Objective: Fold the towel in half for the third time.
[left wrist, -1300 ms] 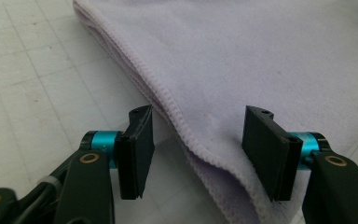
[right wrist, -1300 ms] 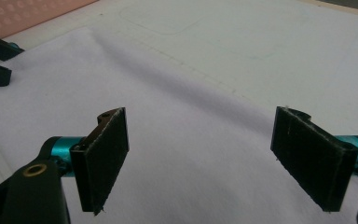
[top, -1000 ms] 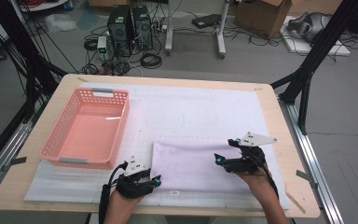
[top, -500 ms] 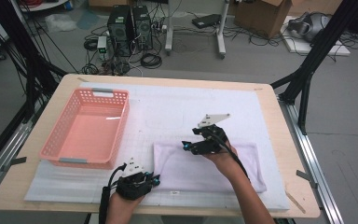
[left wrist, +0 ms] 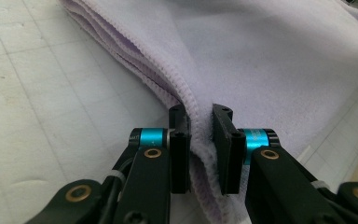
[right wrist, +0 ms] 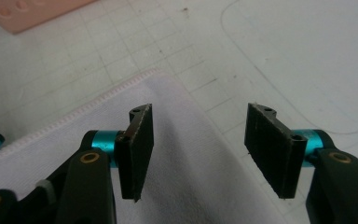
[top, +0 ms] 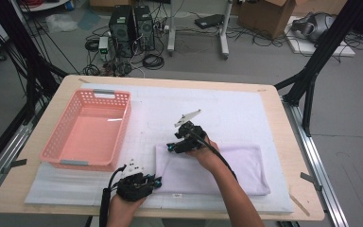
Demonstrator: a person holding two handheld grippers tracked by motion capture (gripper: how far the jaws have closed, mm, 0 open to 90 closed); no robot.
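Towel (top: pixel 217 168), folded flat on the worktop's (top: pixel 274 113) near side, is pinched at its near-left corner by the left gripper (left wrist: pixel 200 140), while the right gripper (right wrist: pixel 198 140), jaws apart and just closing, should settle squarely over the far-left corner before clamping.

The high view was evenly and softly lit from overhead, with faint shadows beneath the basket (top: pixel 87 130) and the forearms; the picture was soft and slightly grainy, and the white mat on the table (top: pixel 264 94) was nearly washed out. In both gripper views the nearest black parts were blurred, the fingers (right wrist: pixel 137 144) were sharper, and the towel (left wrist: pixel 261 56) appeared pale and overexposed toward the top.
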